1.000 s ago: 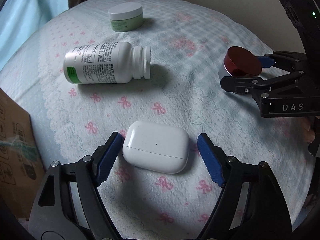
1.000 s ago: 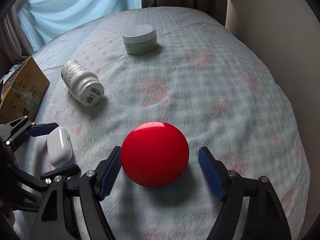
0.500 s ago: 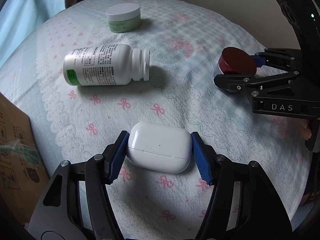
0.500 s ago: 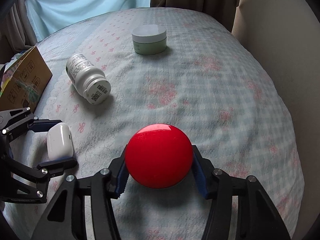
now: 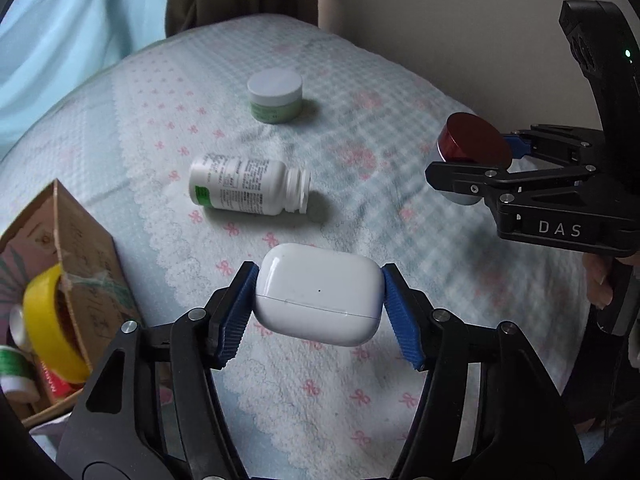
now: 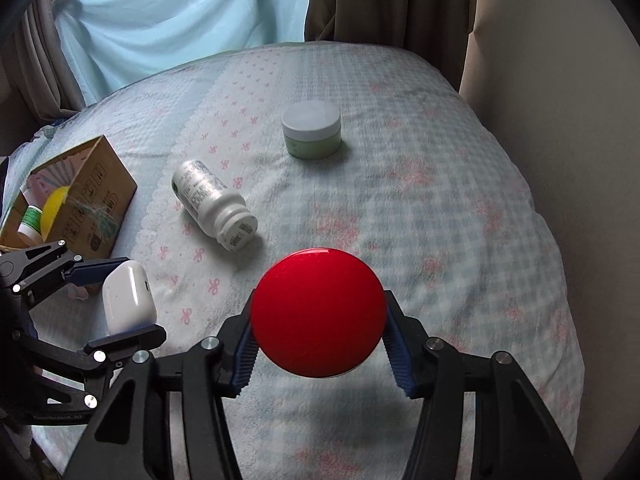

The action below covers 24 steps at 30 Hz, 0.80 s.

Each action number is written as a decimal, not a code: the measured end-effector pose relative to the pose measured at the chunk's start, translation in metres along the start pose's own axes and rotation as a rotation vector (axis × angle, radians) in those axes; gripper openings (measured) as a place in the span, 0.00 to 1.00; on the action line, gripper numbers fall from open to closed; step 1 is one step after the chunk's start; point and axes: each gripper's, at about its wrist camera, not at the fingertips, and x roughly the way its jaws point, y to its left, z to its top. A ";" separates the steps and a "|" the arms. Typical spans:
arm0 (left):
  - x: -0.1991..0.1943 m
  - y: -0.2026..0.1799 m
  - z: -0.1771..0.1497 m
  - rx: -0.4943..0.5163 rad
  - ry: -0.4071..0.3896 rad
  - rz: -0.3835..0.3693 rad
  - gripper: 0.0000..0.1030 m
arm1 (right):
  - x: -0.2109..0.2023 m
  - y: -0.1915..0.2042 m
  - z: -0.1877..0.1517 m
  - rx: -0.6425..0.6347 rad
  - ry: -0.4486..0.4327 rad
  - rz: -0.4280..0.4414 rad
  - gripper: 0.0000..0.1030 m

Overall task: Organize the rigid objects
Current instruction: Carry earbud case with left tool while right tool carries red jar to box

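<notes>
Left wrist view: left gripper is clamped on the white earbud case, blue pads on its two short rounded ends, case held above the bedspread. Glossy hard plastic, likely light — smooth curved ends look slippery, so the pads should sit at mid-height, not on the lid seam. Lid line runs across the front; squeezing the ends probably keeps it shut. White pill bottle lies on its side beyond the case, cap to the right, apart from it. Green jar stands upright further back. Cardboard box at left edge holds a yellow tape roll and other bits — likely the drop spot. Right gripper shows at right, gripping the red-lidded jar.

Right wrist view: right gripper is closed on the red-lidded jar, pads on opposite sides of the round body under the lid, jar lifted off the bedspread. Rigid, shiny lid; weight unclear. Round wall gives thin contact — could twist in the grip. Earbud case sits held in the left gripper at lower left, near the cardboard box.
</notes>
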 end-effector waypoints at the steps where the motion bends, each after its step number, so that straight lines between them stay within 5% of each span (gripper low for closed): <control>1: -0.012 0.000 0.004 -0.015 -0.013 0.006 0.57 | -0.009 0.001 0.004 0.001 -0.008 0.003 0.50; 12: -0.180 0.016 0.043 -0.231 -0.134 0.113 0.57 | -0.134 0.033 0.062 -0.034 -0.036 0.084 0.50; 24: -0.310 0.094 0.025 -0.380 -0.229 0.254 0.58 | -0.211 0.120 0.117 -0.110 -0.066 0.201 0.50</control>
